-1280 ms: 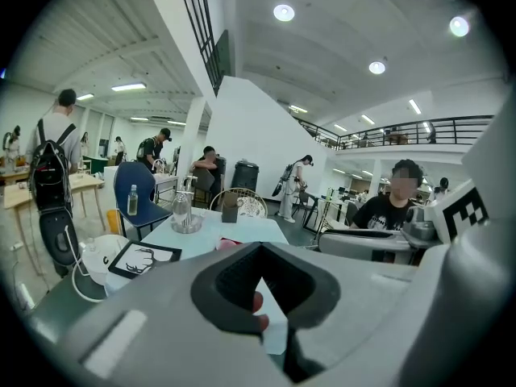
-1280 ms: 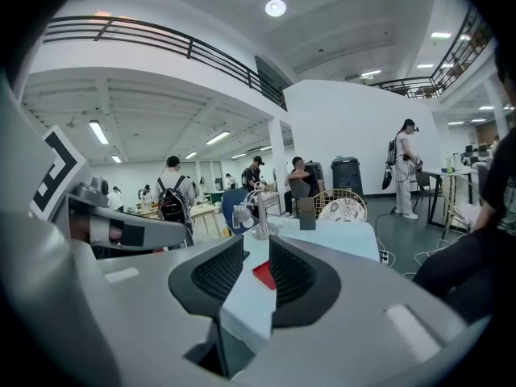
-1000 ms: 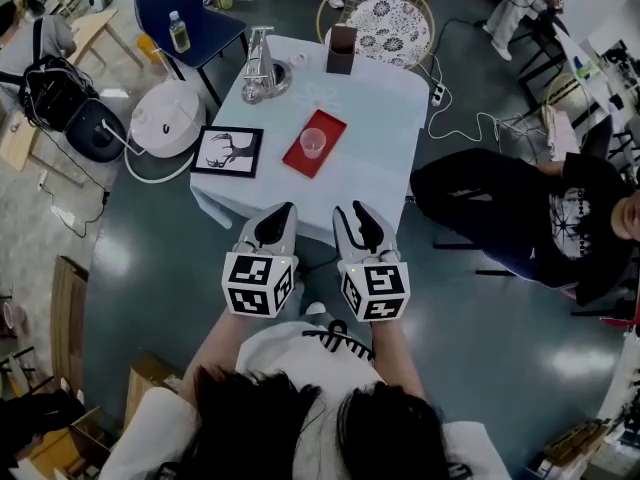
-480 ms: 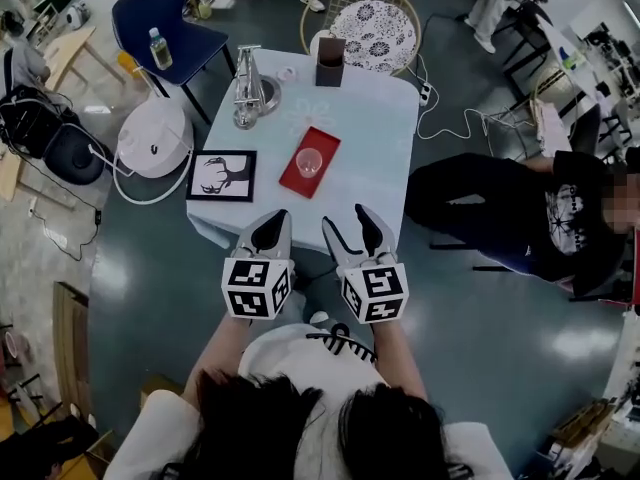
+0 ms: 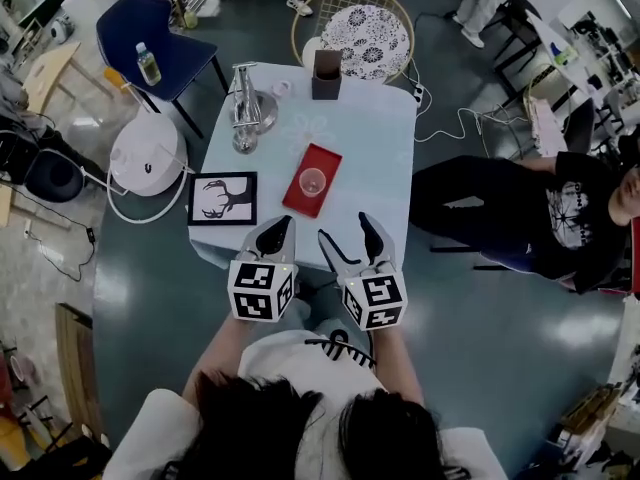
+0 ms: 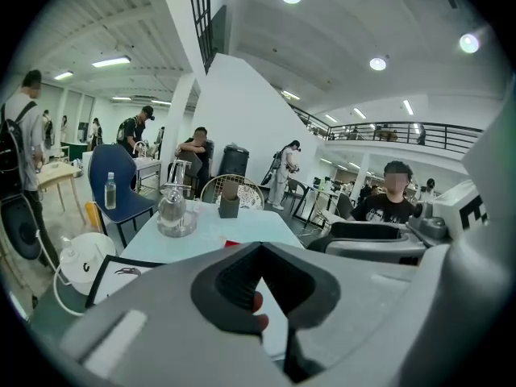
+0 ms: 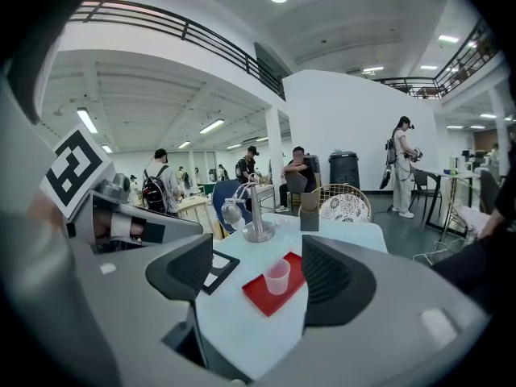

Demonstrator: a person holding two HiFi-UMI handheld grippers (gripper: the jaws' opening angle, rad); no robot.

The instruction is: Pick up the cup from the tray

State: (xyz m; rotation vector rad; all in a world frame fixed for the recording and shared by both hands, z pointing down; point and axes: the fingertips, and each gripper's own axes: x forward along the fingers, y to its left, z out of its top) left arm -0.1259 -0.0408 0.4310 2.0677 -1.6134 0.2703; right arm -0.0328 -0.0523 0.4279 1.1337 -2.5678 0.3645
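Note:
A clear pinkish cup (image 5: 312, 180) stands upright on a red tray (image 5: 325, 158) in the middle of the pale blue table (image 5: 370, 158). Both grippers hover at the table's near edge, short of the tray. My left gripper (image 5: 277, 230) has its jaws together with nothing held; in the left gripper view (image 6: 258, 264) a bit of red tray shows past its pads. My right gripper (image 5: 347, 233) is open, its jaws having just been opening, with nothing between them. In the right gripper view (image 7: 258, 256) the cup (image 7: 277, 276) and tray (image 7: 260, 294) lie ahead between the jaws.
A metal stand (image 5: 243, 108) and a brown holder (image 5: 326, 74) sit at the table's far end. A framed deer picture (image 5: 222, 198) lies at the left edge. A white round appliance (image 5: 145, 153), a blue chair (image 5: 155, 38) and a wicker chair (image 5: 355, 28) surround it; a person in black (image 5: 500, 208) sits to the right.
Both grippers have moved forward toward the table's near edge. The right gripper's jaws have spread apart; the left jaws stay together.

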